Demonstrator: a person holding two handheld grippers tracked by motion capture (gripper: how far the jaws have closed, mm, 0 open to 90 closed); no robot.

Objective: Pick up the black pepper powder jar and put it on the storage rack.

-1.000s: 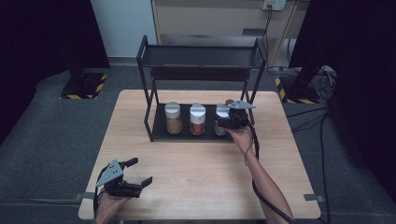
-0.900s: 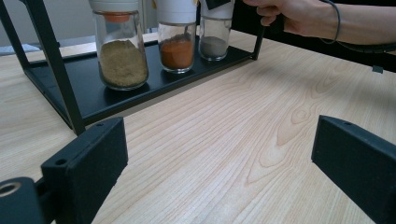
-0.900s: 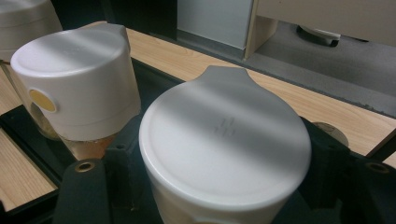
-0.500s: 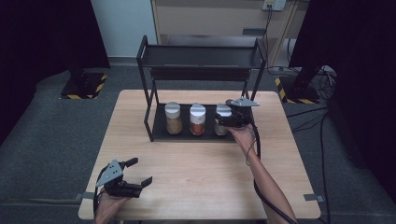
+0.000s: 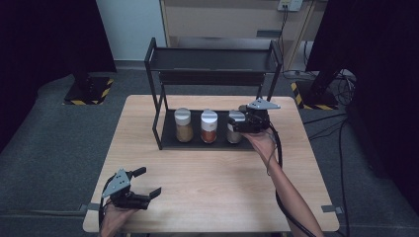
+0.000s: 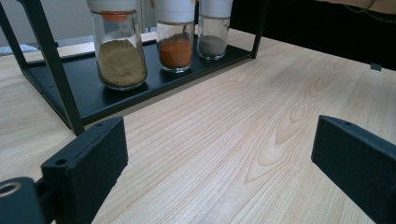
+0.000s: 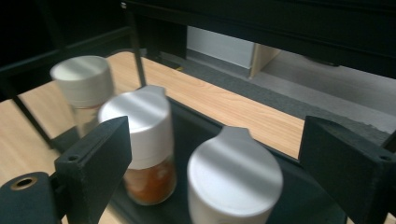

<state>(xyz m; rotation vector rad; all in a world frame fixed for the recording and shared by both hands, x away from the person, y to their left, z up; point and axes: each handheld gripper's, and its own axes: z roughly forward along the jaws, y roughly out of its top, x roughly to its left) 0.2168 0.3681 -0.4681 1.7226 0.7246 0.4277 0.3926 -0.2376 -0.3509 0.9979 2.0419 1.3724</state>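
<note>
Three white-capped spice jars stand in a row on the bottom shelf of a black rack (image 5: 212, 59): tan powder (image 5: 183, 126), orange powder (image 5: 209, 127), grey powder (image 5: 233, 129). My right gripper (image 5: 240, 117) hovers just above the grey jar. Its jaws have just been opening and stand wide, well apart from the cap. In the right gripper view the grey jar's cap (image 7: 233, 179) sits low between the jaws of the right gripper (image 7: 219, 156), with the orange jar (image 7: 140, 135) beside it. My left gripper (image 5: 148, 181) rests open at the table's near left with nothing in it.
The rack's upper shelf (image 5: 212, 76) overhangs the jars close above the right gripper. Thin black posts (image 6: 51, 65) frame the rack's corners. Bare wooden tabletop (image 6: 243, 107) lies between the left gripper (image 6: 219, 154) and the rack. A cable trails along the right forearm.
The right gripper's jaws have spread off the grey jar and the hand has lifted slightly above it. The jar stays on the shelf. The left gripper has not moved.
</note>
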